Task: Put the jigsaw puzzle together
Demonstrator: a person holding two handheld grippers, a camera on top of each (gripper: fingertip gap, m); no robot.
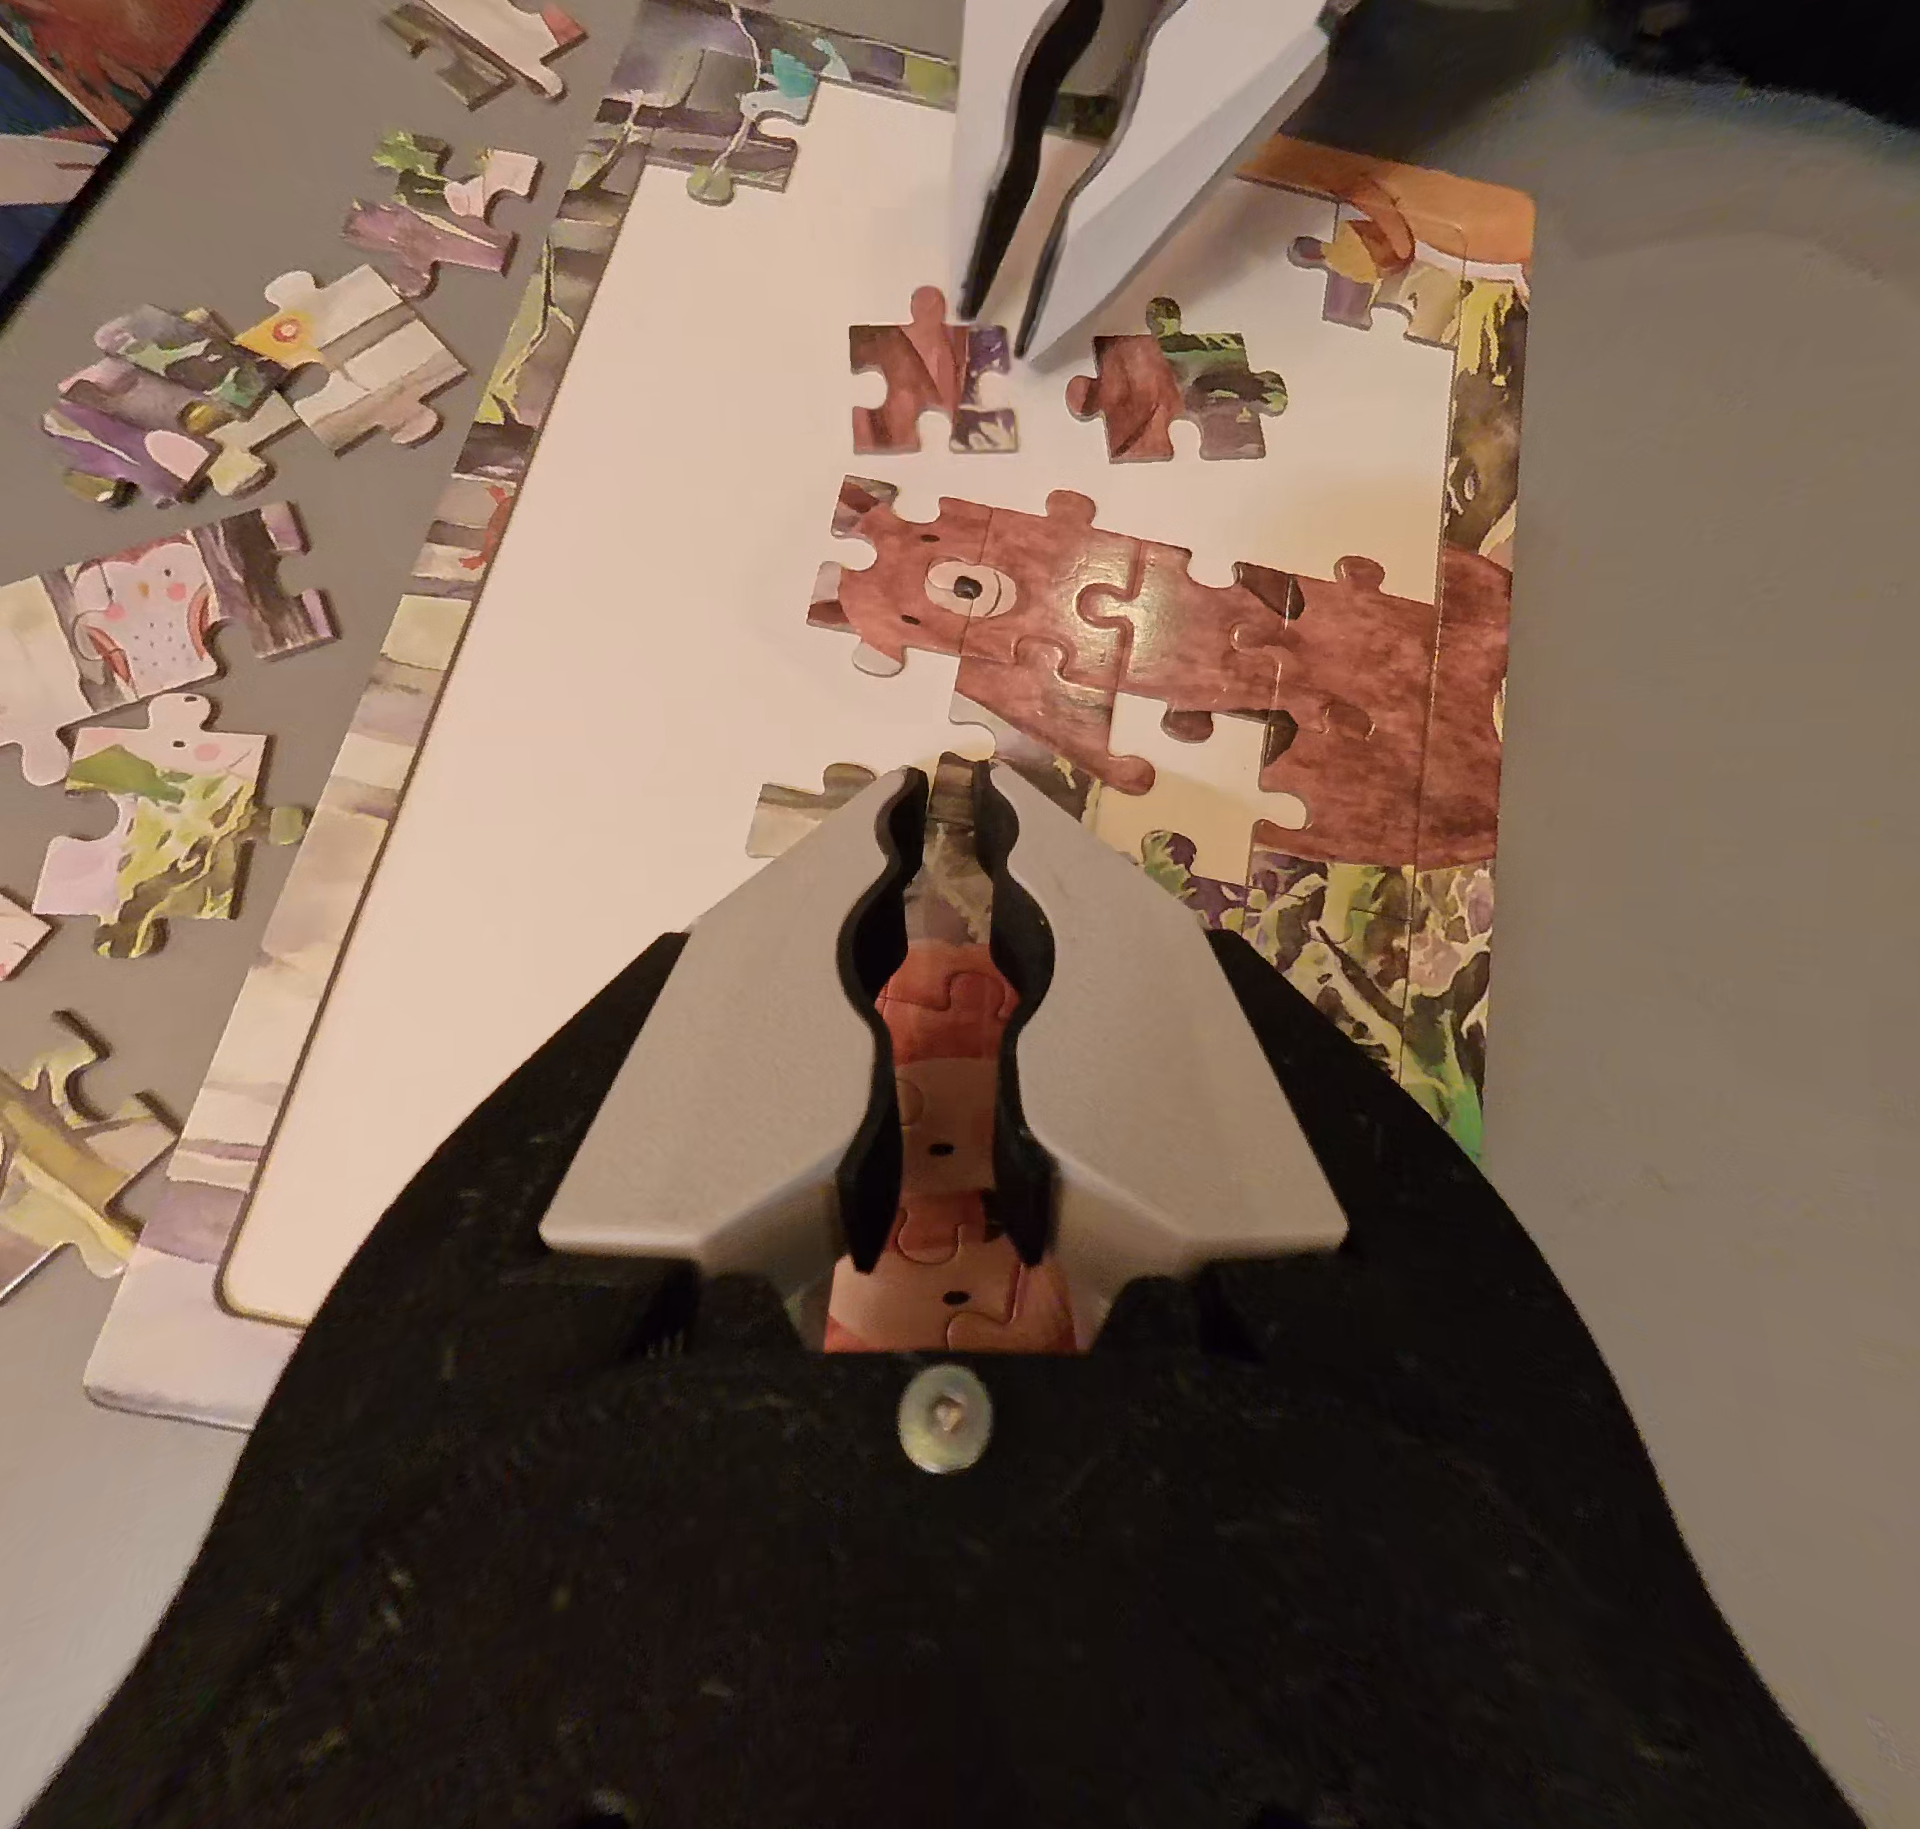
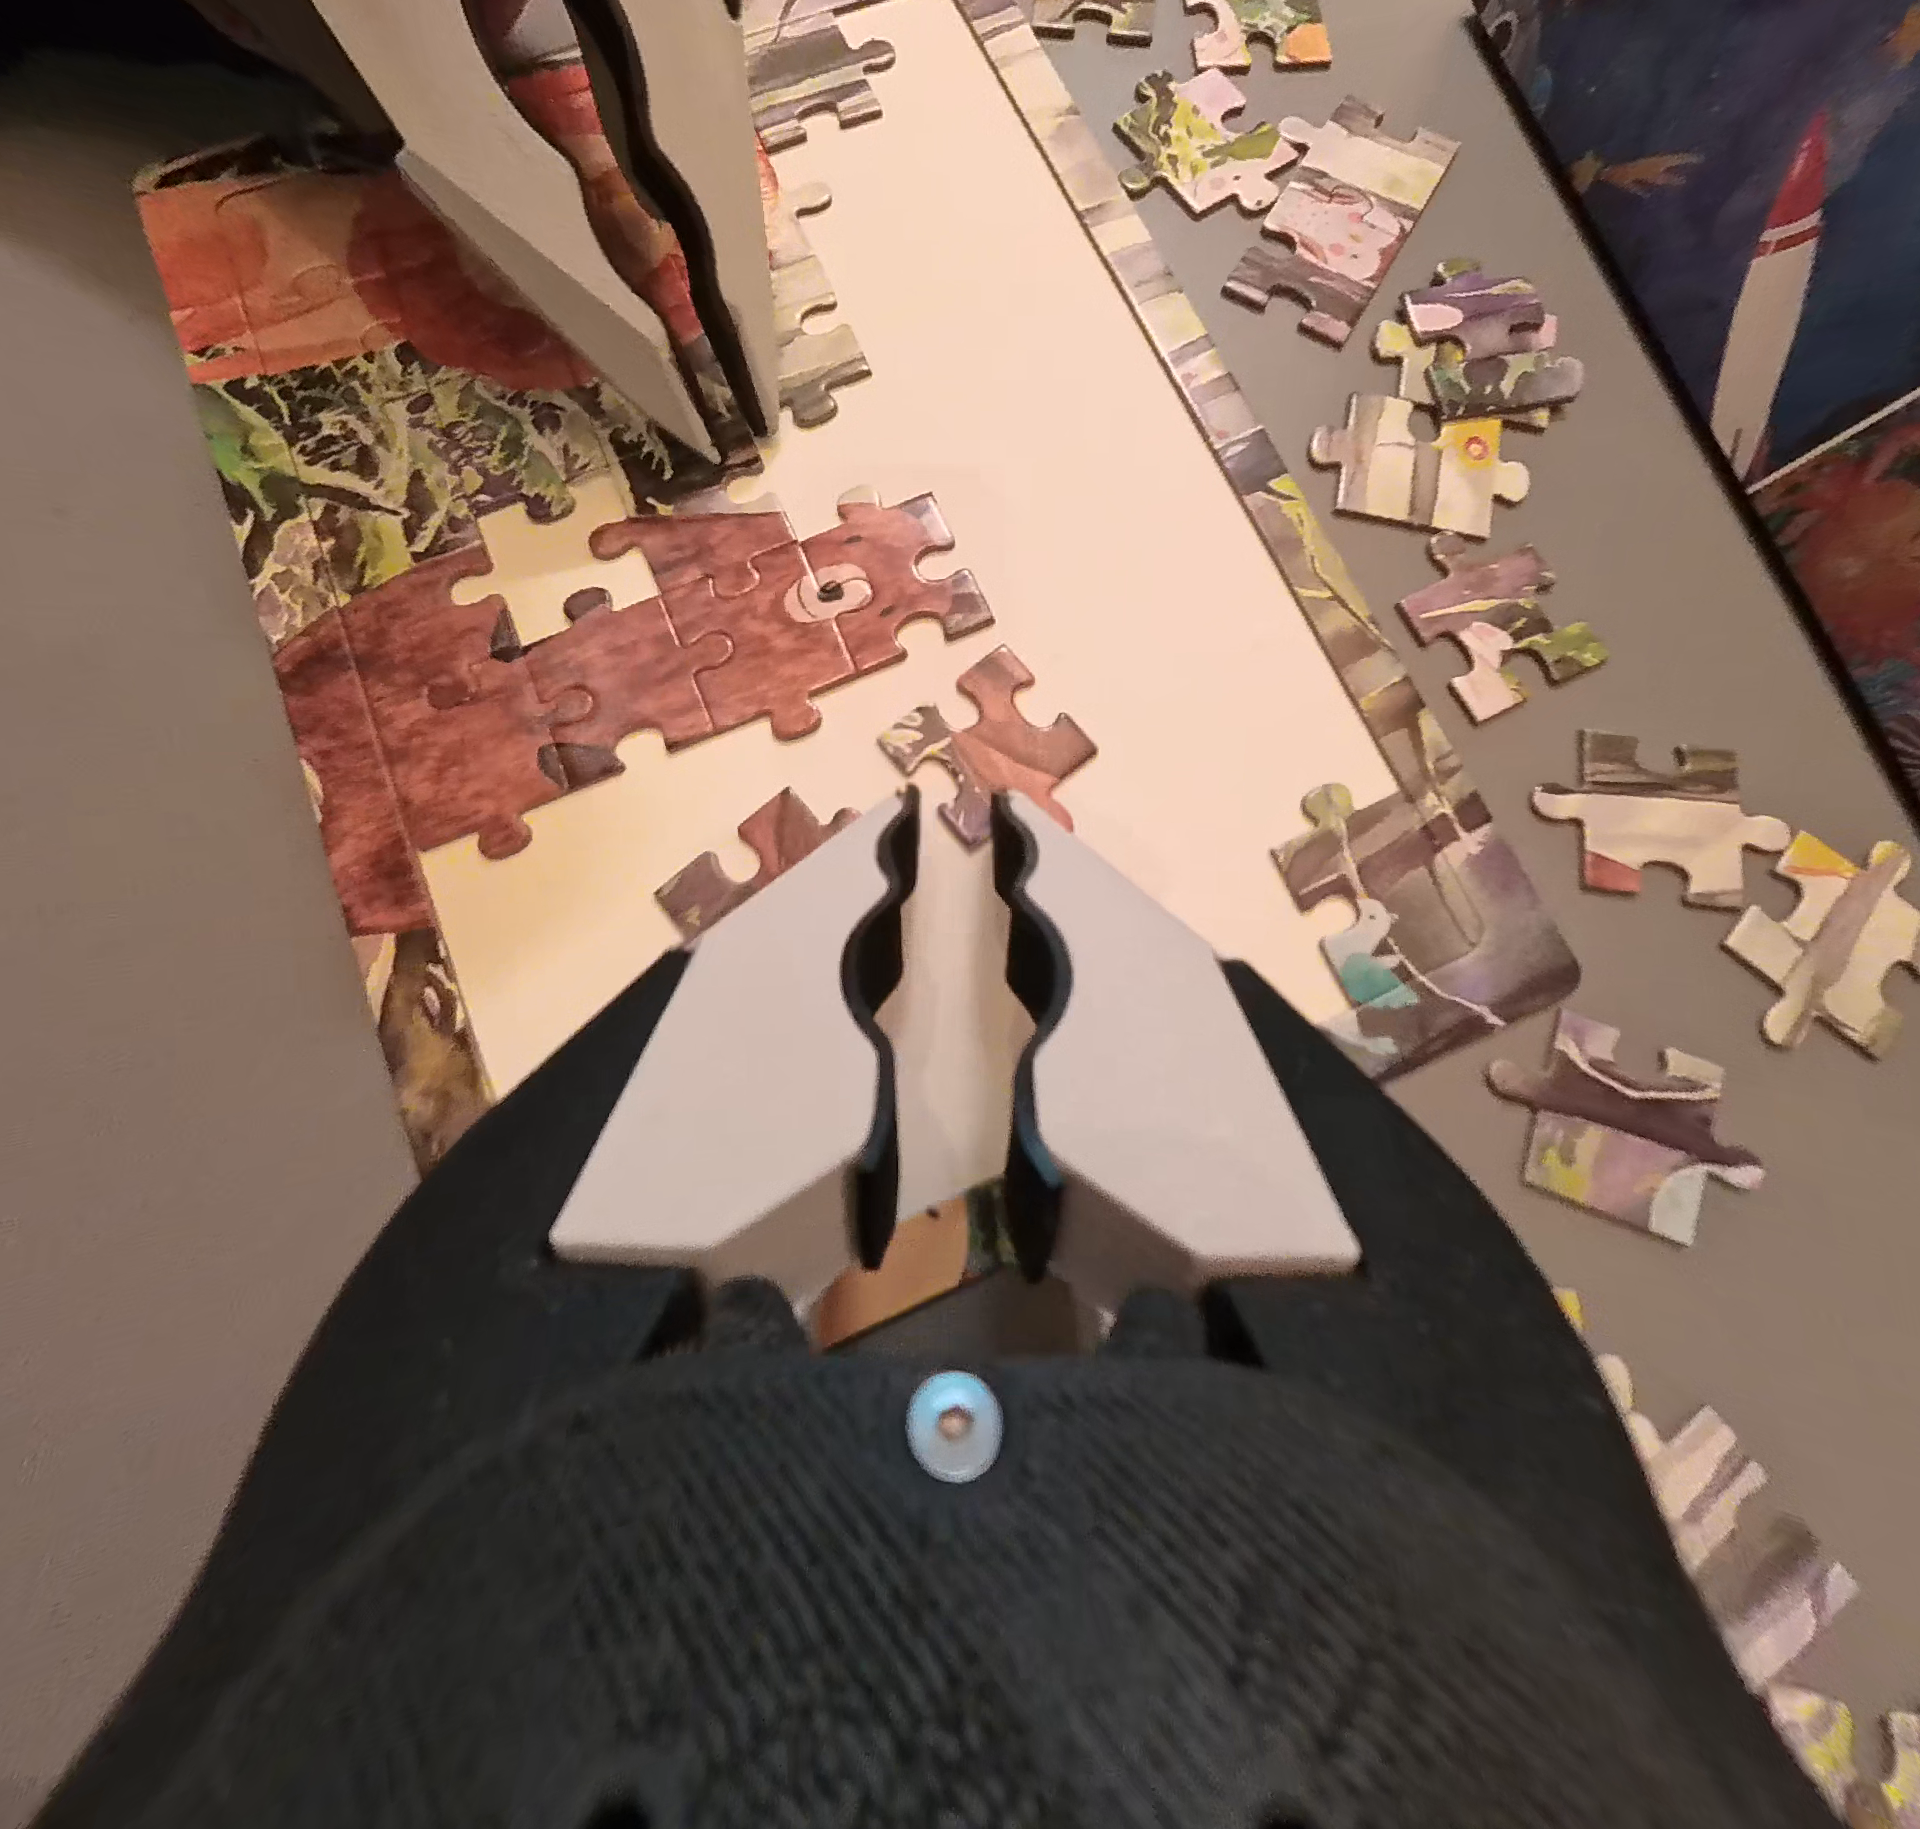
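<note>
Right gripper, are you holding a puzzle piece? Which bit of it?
Cannot tell. The right gripper has its tips down at one edge of a loose brown piece, which lies flat on the white board, not lifted.

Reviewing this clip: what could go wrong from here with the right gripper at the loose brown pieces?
The right gripper tips sit at the edge of one loose brown piece, jaws nearly closed: they might push it instead of gripping. Sliding, it could bump the neighbouring loose piece or the assembled bear section, unseating joints. The left gripper hides part of the board.
</note>
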